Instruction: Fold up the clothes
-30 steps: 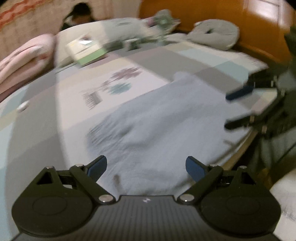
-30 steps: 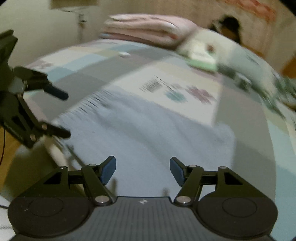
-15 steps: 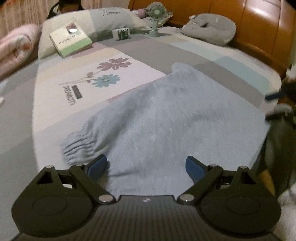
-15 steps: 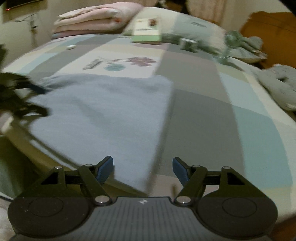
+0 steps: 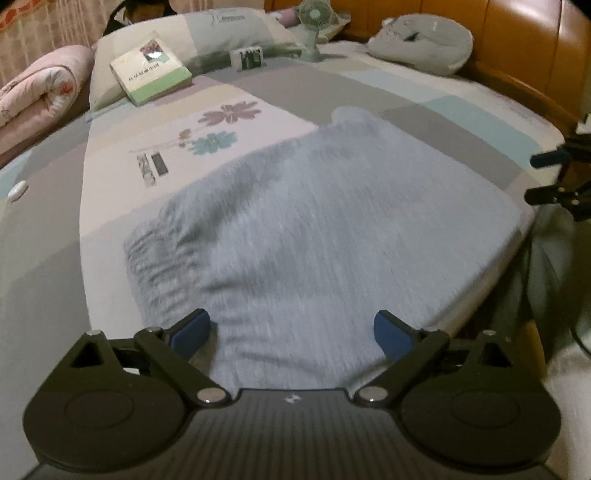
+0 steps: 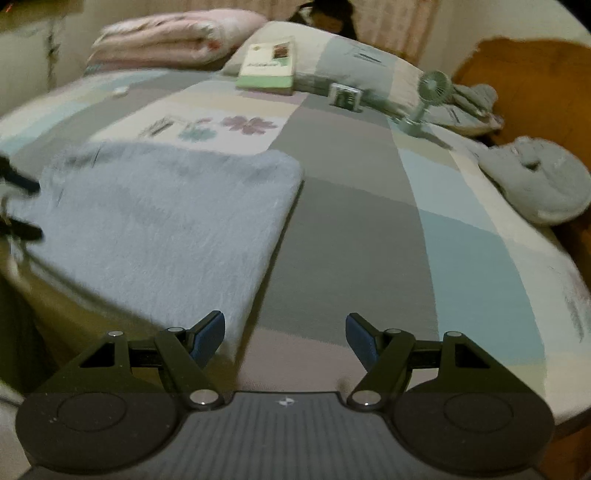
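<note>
Right, soft light-blue fuzzy knit garment (image 5: 325, 229) looks limp, light; I'd pinch its near corners. Both hand-held grippers (image 5: 291, 332) (image 6: 284, 338) wide, empty.

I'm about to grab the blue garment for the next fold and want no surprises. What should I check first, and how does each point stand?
1. Left tool open: ok, nothing between its pads.
2. Right tool open: ok; its jaws have just been opening, nothing between them.
3. Blue garment lying flat on the bedspread: ok.
4. Gathered cuff smoothed: not ok, it is bunched.
5. Book and small fan apart from the garment: ok.
6. Garment's near edge fully on the bed: cannot tell.
</note>
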`<state>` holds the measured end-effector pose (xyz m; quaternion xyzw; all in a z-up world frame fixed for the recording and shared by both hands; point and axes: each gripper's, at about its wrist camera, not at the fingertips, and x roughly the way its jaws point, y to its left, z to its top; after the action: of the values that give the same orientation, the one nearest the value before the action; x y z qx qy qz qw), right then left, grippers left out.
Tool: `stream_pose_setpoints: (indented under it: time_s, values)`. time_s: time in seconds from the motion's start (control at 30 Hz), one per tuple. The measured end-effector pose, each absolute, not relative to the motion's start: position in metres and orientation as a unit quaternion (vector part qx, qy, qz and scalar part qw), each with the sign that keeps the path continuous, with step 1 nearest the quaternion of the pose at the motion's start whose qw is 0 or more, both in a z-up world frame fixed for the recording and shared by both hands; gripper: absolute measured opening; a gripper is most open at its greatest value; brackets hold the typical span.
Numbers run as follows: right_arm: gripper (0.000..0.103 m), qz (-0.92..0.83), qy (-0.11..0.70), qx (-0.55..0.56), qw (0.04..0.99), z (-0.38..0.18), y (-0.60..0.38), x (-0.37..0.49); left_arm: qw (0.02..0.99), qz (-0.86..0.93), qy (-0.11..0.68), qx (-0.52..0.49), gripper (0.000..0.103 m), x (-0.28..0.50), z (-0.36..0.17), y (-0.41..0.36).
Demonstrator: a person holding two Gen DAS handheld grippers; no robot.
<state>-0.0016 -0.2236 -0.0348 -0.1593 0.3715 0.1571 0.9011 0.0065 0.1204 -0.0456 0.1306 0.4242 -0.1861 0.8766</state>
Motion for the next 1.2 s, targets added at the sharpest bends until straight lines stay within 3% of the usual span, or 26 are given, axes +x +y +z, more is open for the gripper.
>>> stream_pose_setpoints:
  time_s: [0.23,0.67,1.0,1.2]
  values:
    - [0.077,0.209,0.366,-0.248,0.872,-0.052,-0.208,-0.016,0.882,-0.17,0.402,0.176,0.097,-0.011,-0.026,0.099]
    - [0.077,0.245,0.214,-0.473,0.819,-0.08,-0.149,-0.038,0.856,-0.225,0.4,0.237,0.097,-0.028,-0.034,0.038]
    - [0.077,0.245,0.208,-0.414,0.852,-0.052,-0.159,-0.03,0.86,-0.231,0.358,0.281,0.097,-0.023,-0.049,0.002]
    - [0.079,0.246,0.209,-0.42,0.848,-0.059,-0.158,-0.031,0.882,-0.209,0.34,0.249,0.097,-0.007,-0.037,0.004]
